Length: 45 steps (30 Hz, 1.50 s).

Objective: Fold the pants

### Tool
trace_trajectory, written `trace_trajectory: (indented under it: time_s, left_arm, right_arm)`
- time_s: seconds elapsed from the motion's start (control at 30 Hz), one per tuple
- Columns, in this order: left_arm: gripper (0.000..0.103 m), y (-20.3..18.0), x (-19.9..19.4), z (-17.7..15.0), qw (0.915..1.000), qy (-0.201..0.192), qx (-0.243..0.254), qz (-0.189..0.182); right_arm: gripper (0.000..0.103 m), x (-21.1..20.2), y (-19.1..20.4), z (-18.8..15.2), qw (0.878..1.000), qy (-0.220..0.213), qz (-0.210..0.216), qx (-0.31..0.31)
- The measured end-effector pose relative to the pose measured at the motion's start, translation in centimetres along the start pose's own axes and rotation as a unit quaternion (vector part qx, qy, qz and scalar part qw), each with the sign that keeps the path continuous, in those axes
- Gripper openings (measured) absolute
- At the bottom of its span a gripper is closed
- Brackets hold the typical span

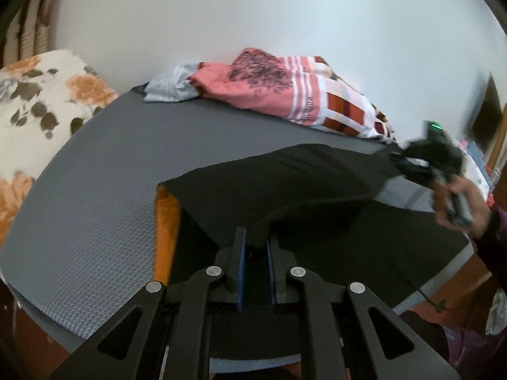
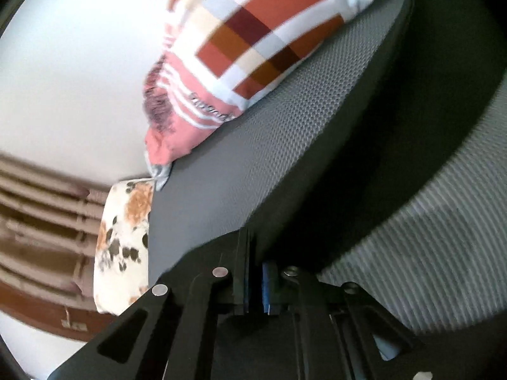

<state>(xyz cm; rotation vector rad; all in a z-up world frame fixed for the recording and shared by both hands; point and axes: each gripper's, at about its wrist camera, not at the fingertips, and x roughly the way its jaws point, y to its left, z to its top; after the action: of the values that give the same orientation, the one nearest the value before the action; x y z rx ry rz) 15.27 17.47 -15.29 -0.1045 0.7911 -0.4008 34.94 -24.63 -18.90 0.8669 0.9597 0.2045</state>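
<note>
Left wrist view: both tools, left tool (image 1: 256,240) and right tool (image 2: 255,253), are clamped on the black pants (image 1: 285,183), apparently stretching them taut over the grey mat (image 1: 95,174) for folding.

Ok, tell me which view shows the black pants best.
The left wrist view: the black pants stretch across the grey mat from the left gripper to the right gripper. The right wrist view shows only a dark, blurred strip of them running up from its fingers.
</note>
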Motion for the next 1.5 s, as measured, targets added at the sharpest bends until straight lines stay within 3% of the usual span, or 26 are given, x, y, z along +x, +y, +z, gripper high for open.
trace_trajectory:
  time_s: [0.23, 0.5, 0.87, 0.97, 1.07, 1.17, 1.27, 1.33, 1.5]
  left_arm:
    - [0.013, 1.9, -0.4, -2.1, 0.9989, 0.028, -0.006, 0.037]
    - [0.014, 2.5, -0.4, -4.6, 0.9963, 0.044, -0.003, 0.073]
    - [0.016, 3.0, -0.5, -5.5, 0.9935, 0.047, -0.006, 0.104]
    - [0.021, 2.9, -0.5, -6.0, 0.9901, 0.055, 0.005, 0.129]
    - [0.042, 4.3, -1.1, -6.3, 0.9845, 0.062, -0.013, 0.164]
    - [0.049, 5.5, -3.4, -5.7, 0.974, 0.032, -0.045, 0.22]
    - [0.054, 6.0, -6.7, -4.4, 0.967, -0.019, -0.078, 0.242]
    - [0.054, 5.2, -7.8, -3.5, 0.9659, -0.038, -0.081, 0.243]
    - [0.054, -0.7, -4.6, -1.9, 0.9879, 0.006, -0.021, 0.153]
  right_arm:
    - [0.007, -6.0, -0.5, -9.7, 0.999, 0.006, 0.007, -0.037]
    - [0.007, -6.5, -4.5, -17.4, 0.998, 0.05, -0.016, -0.019]
    - [0.007, -6.1, -6.0, -20.3, 0.997, 0.079, -0.009, 0.005]
    - [0.006, -5.6, -7.1, -20.6, 0.996, 0.087, -0.001, 0.031]
    - [0.006, -5.5, -6.6, -20.7, 0.996, 0.086, -0.005, 0.022]
    - [0.006, -5.4, -6.8, -20.8, 0.996, 0.088, 0.002, 0.029]
    - [0.006, -5.5, -6.8, -21.0, 0.996, 0.088, 0.004, 0.028]
    - [0.006, -5.5, -6.8, -21.1, 0.996, 0.087, 0.007, 0.029]
    - [0.006, -5.5, -6.5, -21.6, 0.995, 0.089, 0.015, 0.028]
